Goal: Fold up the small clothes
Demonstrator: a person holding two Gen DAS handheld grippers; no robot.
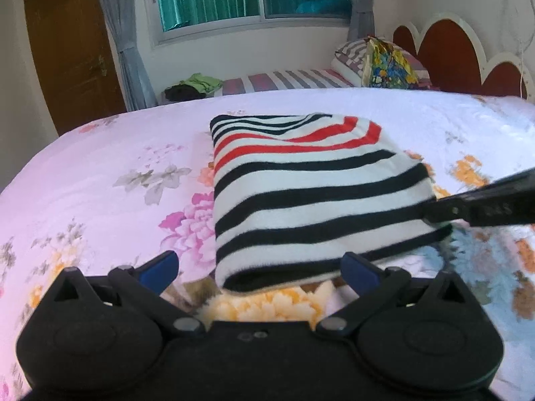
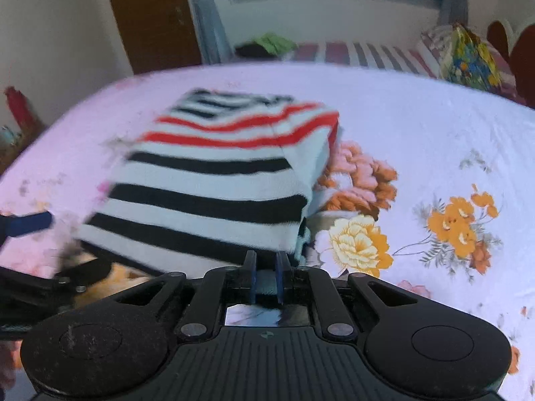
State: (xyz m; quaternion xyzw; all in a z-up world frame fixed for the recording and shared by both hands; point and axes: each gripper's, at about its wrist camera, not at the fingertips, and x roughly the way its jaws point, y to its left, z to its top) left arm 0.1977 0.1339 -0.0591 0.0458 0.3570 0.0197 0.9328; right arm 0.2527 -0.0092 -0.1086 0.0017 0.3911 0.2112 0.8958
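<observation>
Jaws of the left gripper [image 1: 259, 269] stand wide apart, gripping nothing; the folded striped garment [image 1: 311, 193] lies on the flowered bed [image 1: 100, 180] with its near edge between and just ahead of them. Rightward, the right gripper [image 2: 266, 272] has its jaws closed on the garment's near right corner. Only the right wrist view shows that pinch; the left view shows the fold's rounded near edge.

The striped garment [image 2: 214, 180] is motion-blurred in the right wrist view, its near hem hidden.
</observation>
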